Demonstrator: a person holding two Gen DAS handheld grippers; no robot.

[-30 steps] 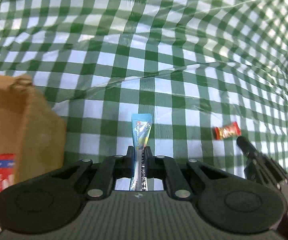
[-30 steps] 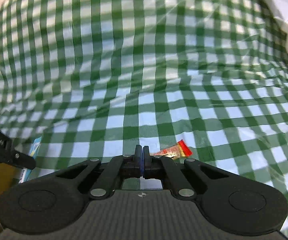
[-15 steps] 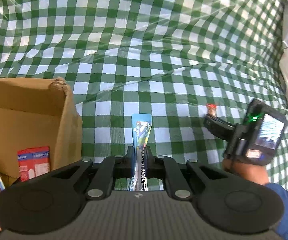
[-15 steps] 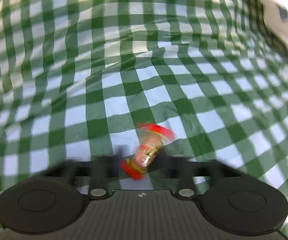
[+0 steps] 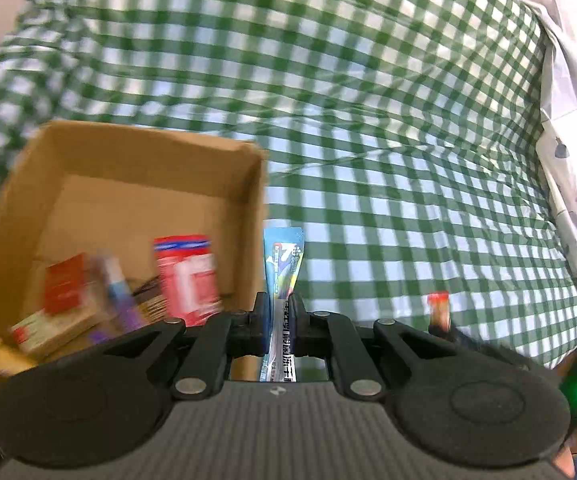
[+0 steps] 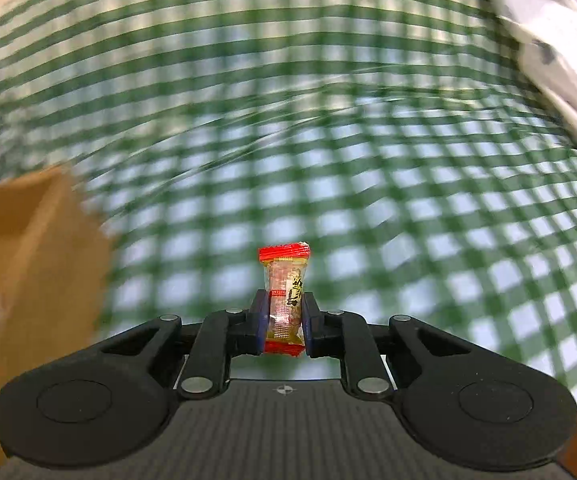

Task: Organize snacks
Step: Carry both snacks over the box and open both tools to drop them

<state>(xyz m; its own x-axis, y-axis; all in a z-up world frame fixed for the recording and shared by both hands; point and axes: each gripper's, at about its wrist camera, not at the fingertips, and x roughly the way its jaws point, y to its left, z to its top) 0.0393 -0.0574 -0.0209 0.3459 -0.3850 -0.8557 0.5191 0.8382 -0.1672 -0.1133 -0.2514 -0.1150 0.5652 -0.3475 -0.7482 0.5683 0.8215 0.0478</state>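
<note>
The blue snack stick (image 5: 283, 268) is pinched between the jaws of the left gripper (image 5: 279, 312), its top pointing forward. The open cardboard box (image 5: 144, 160) with other snacks lies just left of it. The right gripper (image 6: 284, 316) is closing on a red-ended candy (image 6: 285, 280), above the green checked cloth (image 6: 408, 200).

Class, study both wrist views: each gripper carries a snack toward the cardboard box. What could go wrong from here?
1. The right gripper, its jaws closing, pinches the small red-ended candy by its lower half only; it might slip out.
2. The left gripper holds the blue stick packet just outside the cardboard box wall; released early, the packet might land on the checked cloth.
</note>
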